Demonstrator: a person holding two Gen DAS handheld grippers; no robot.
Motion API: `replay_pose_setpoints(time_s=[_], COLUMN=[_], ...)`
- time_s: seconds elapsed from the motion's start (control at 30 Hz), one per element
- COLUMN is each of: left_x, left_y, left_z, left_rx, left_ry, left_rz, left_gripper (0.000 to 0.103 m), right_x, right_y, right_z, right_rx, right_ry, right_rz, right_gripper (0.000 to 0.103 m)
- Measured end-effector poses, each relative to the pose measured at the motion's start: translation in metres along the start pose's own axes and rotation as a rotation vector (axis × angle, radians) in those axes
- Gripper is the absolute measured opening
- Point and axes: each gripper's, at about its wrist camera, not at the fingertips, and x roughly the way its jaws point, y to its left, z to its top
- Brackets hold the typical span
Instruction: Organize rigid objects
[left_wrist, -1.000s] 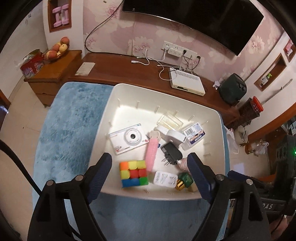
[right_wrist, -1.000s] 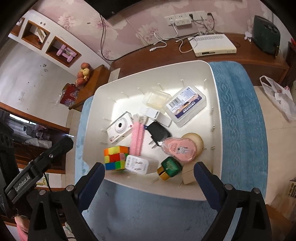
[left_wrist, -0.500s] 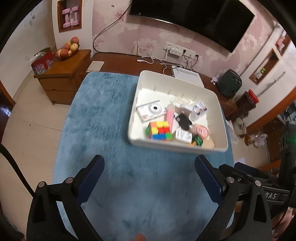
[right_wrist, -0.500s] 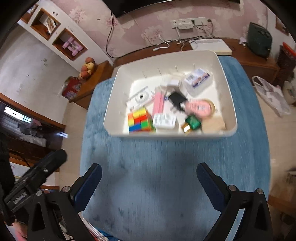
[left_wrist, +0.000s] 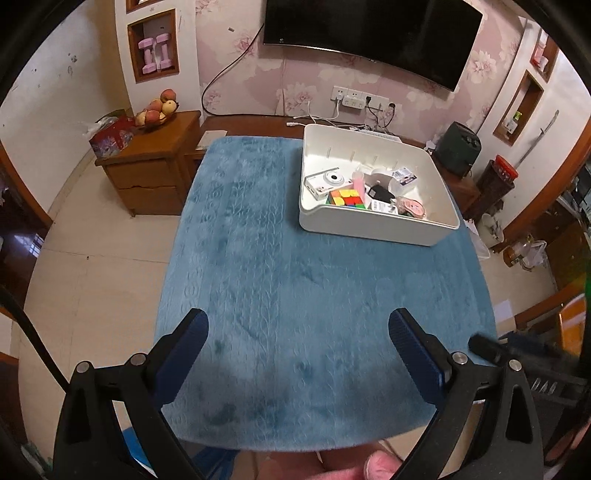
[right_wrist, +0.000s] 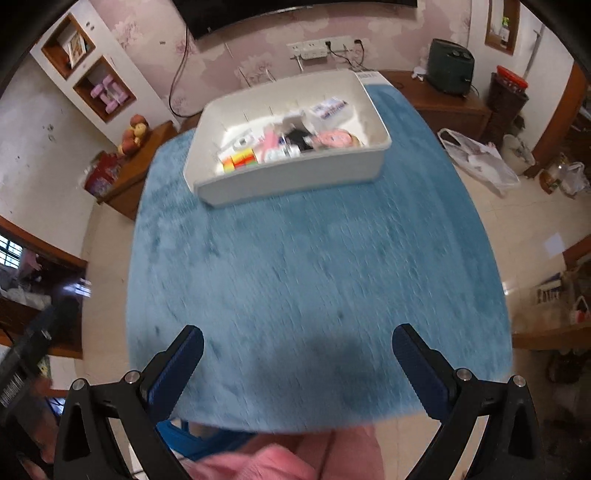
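Change: a second ago we had both grippers close over the bin (left_wrist: 373, 229), which filled both views; now we see it small, at the far right corner of the blue cloth (left_wrist: 295, 295), well apart from both.
Left gripper (left_wrist: 297, 341): its jaws have just been opening and stand wide, with nothing between them but bare cloth near the front edge.
Right gripper (right_wrist: 297, 343): we see its jaws spread wide, holding nothing, above the cloth's front edge.
Bin contents: cube (left_wrist: 346, 198), camera (left_wrist: 325, 181), pink stick (left_wrist: 359, 183), black plug (left_wrist: 380, 192) and pink case (left_wrist: 410, 208) lie together toward the bin's near wall.
Meaning for the task: we see no loose item on the cloth, so we judge the gathering done, or nearly so, and both hands drawing back.
Hidden: the bin's near wall covers the lowest items; a small box (left_wrist: 404, 178) at the back is too small to read.
Blur: the right wrist view is smeared, so we cannot sort the items there.
Cut off: a pink sleeve (right_wrist: 266, 461) and a finger (left_wrist: 380, 467) at the bottom edge.
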Motion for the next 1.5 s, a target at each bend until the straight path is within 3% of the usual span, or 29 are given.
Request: replay_pose_setpoints(time_s=[0.13, 0.33, 0.6, 0.77, 1.0, 1.27, 1.5], left_x=[-0.011, -0.035, -0.080, -0.090, -0.092, -0.090, -0.097], left_y=[-0.002, -0.017, -0.037, -0.046, -0.059, -0.073, -0.084], left_z=[-0.009, -0.016, -0.014, -0.021, -0.030, -0.039, -0.040], left_rx=[-0.047, -0.052, -0.001, 0.014, 0.042, 0.053, 0.084], left_ry=[0.020, 0.004, -0.139, -0.178, -0.189, -0.198, -0.255], left_rz=[-0.060, -0.114, -0.058, -0.005, 0.067, 0.132, 0.188], left_gripper=[0.099, 0.099, 0.099, 0.099, 0.099, 0.099, 0.099], right_x=[-0.019, -0.066, -0.111, -0.131, -0.140, -0.135, -0.136], right_y=[-0.006, -0.006, 0.002, 0.004, -0.005, -0.012, -0.016], right_z=[-0.023, -0.032, -0.037, -0.046, -0.051, -0.052, -0.050], right_rx=[0.014, 0.026, -0.048, -0.080, -0.080, -0.104, -0.118], right_ry=[-0.019, -0.141, -0.243, -0.337, -0.400, -0.384, -0.395], right_rz=[0.004, 0.006, 0.018, 0.027, 0.055, 0.072, 0.076], right_gripper=[0.102, 0.103, 0.103, 0.103, 0.103, 0.103, 0.103])
